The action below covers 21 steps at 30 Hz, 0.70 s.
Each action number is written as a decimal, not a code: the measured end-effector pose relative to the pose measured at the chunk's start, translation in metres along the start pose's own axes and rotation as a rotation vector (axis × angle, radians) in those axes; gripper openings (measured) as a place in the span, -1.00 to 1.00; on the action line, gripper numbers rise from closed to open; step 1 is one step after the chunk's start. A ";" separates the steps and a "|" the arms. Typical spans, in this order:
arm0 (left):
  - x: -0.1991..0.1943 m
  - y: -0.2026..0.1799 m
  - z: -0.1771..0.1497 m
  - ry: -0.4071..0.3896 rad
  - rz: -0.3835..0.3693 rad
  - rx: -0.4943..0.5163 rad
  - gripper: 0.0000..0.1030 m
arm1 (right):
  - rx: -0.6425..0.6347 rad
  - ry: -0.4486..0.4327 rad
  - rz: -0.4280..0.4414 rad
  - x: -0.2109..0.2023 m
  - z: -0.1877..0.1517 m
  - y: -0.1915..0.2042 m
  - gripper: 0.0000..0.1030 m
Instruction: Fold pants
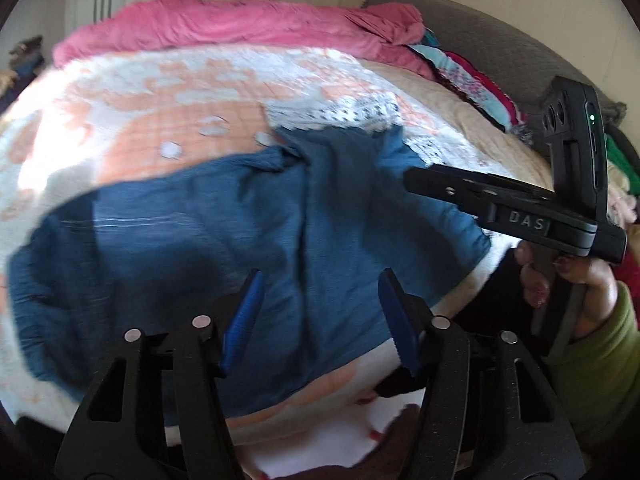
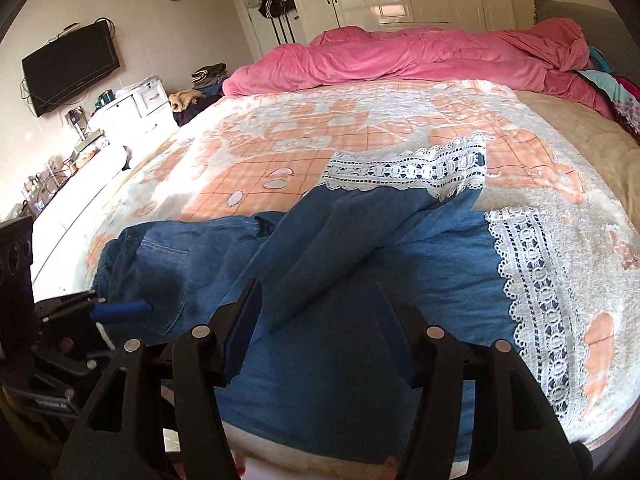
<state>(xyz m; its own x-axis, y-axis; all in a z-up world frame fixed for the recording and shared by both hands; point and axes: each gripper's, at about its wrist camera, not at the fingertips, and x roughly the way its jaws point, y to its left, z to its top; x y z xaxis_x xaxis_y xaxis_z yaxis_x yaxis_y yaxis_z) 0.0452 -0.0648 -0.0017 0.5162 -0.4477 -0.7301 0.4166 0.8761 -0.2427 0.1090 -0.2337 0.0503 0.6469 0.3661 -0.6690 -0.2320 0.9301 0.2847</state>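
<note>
Blue denim pants (image 2: 340,272) with white lace cuffs (image 2: 404,172) lie on the bed, waist to the left, legs partly folded over each other. In the left wrist view the pants (image 1: 240,232) fill the middle, blurred. My left gripper (image 1: 320,316) is open and empty, just above the cloth near the bed's front edge. My right gripper (image 2: 318,324) is open and empty over the pants' near part. The right gripper also shows in the left wrist view (image 1: 416,182) from the side, above the pants' right end.
The bed has an orange and white patterned cover (image 2: 320,128). A pink duvet (image 2: 420,60) lies bunched along the far side, with colourful clothes (image 2: 616,92) at far right. A white dresser (image 2: 132,108) and a wall TV (image 2: 70,68) stand at left.
</note>
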 end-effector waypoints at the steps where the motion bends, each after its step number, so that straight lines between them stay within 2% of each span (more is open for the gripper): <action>1: 0.005 -0.001 0.001 0.007 -0.001 0.003 -0.15 | 0.001 0.002 0.002 0.001 0.002 -0.001 0.10; 5: 0.025 -0.001 0.007 0.036 -0.012 -0.003 -0.30 | -0.013 0.011 -0.008 0.007 0.007 -0.001 0.10; 10: 0.052 0.011 0.018 0.097 -0.023 -0.066 -0.32 | -0.037 0.022 -0.029 0.016 0.016 0.002 0.10; 13: 0.059 0.012 0.027 0.089 -0.045 -0.091 -0.33 | -0.057 0.026 -0.040 0.025 0.027 0.004 0.10; 17: 0.066 0.009 0.029 0.061 -0.104 -0.088 -0.92 | -0.093 0.049 -0.063 0.043 0.050 0.008 0.10; 21: 0.069 0.006 0.022 0.040 -0.196 -0.087 -0.98 | -0.141 0.086 -0.080 0.068 0.070 0.016 0.10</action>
<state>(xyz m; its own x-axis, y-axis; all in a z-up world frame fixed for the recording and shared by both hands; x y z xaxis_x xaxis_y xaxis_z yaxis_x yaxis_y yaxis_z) 0.0998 -0.0948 -0.0391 0.4010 -0.6050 -0.6879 0.4388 0.7860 -0.4355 0.2003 -0.1965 0.0577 0.6039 0.2862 -0.7439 -0.2858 0.9490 0.1331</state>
